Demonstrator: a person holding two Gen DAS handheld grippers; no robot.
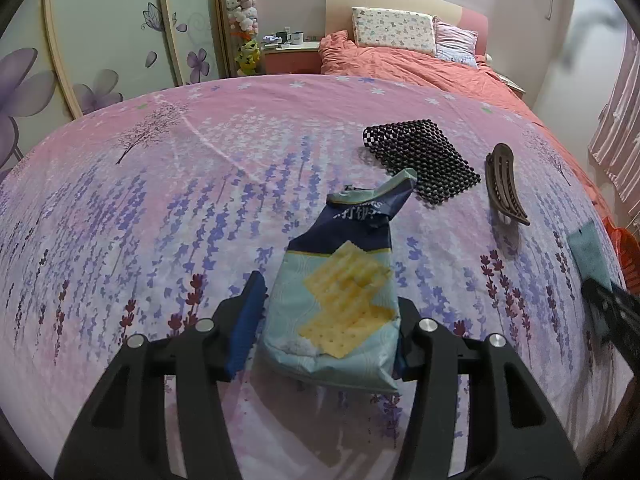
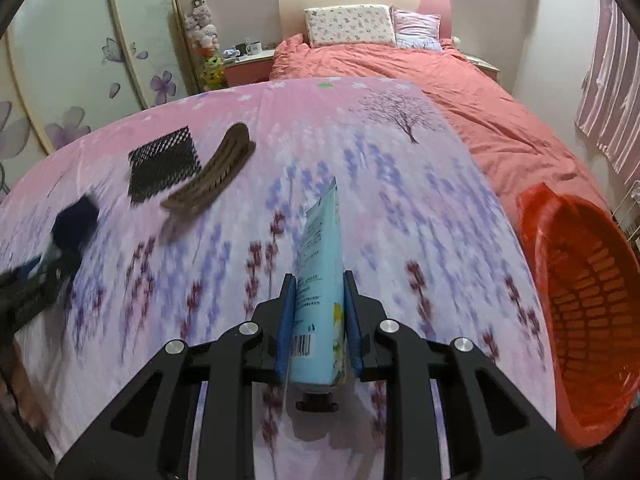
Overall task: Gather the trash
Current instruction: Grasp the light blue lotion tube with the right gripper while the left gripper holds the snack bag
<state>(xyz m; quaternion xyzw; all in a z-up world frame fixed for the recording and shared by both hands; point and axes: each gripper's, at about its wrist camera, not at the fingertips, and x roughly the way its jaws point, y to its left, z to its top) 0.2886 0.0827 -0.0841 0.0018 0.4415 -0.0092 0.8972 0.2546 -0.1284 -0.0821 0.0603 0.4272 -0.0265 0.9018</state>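
Observation:
An opened blue cracker bag (image 1: 340, 300) lies on the lavender-print sheet (image 1: 160, 200), its lower end between the fingers of my left gripper (image 1: 326, 316). The jaws stand wide on either side of the bag, and the right pad is hidden behind it. My right gripper (image 2: 320, 316) is shut on a light-blue tube (image 2: 320, 280) and holds it above the sheet (image 2: 400, 200). A red plastic basket (image 2: 580, 300) stands at the right of the bed. The right gripper with the tube shows at the right edge of the left wrist view (image 1: 600, 280).
A black beaded mat (image 1: 420, 160) and a brown hair clip (image 1: 506, 188) lie on the sheet beyond the bag; both also show in the right wrist view, mat (image 2: 164, 164) and clip (image 2: 212, 172). A salmon duvet (image 2: 480, 100) and pillows lie further back.

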